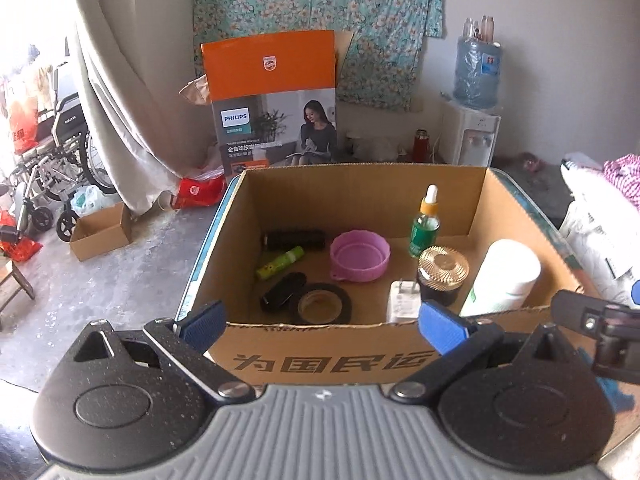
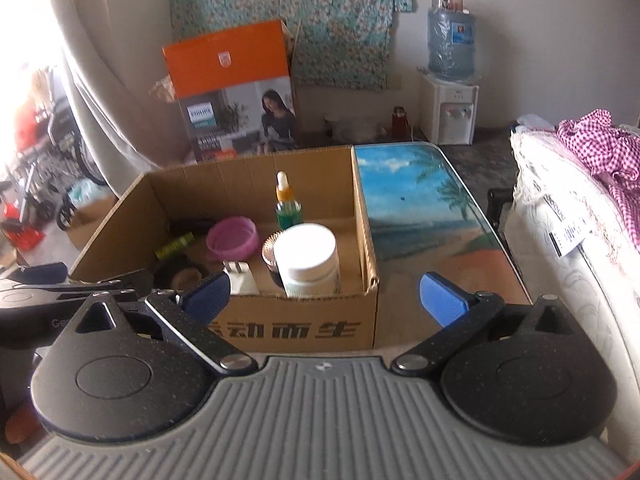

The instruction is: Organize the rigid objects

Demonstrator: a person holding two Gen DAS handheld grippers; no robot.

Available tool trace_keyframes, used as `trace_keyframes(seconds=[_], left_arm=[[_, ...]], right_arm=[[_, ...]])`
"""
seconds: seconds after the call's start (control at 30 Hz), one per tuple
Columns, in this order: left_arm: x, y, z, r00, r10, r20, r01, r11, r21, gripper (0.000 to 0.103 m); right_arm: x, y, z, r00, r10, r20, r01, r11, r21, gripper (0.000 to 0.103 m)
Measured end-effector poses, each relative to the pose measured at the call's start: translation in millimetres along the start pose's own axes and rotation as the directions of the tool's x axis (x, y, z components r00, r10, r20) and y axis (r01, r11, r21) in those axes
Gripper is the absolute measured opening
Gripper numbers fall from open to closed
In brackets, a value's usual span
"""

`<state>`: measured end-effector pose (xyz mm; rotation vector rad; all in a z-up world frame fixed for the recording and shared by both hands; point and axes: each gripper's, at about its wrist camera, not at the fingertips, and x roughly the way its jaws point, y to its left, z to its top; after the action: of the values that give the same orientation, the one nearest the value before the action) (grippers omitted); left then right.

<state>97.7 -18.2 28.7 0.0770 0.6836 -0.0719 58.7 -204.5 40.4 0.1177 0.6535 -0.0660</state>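
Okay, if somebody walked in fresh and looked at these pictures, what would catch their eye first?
Probably the open cardboard box on the beach-print table, filled with small items: a pink bowl in the middle, a green dropper bottle behind it and a tall white bottle at the right. Next, the orange Philips carton on the floor behind. The left claw and right claw are both open and hold nothing.

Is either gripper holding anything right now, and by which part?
Nothing is held. The left gripper and right gripper are both open and empty, in front of the cardboard box.
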Motion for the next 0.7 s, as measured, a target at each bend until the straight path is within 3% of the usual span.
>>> trace_keyframes(seconds=[0.37,0.7], left_arm=[[8,4,-1,0.999,0.009,-0.046,-0.008,1.0,0.011,0.103],[6,5,1,0.999,0.023,-0.036,-0.022,1.0,0.02,0.103]], right_arm=[[26,11,0,0.999,-0.018,-0.051,0.017,1.0,-0.01,0.102],[33,17,1,0.998,-0.015,-0.066,0.014,1.0,-0.028,0.102]])
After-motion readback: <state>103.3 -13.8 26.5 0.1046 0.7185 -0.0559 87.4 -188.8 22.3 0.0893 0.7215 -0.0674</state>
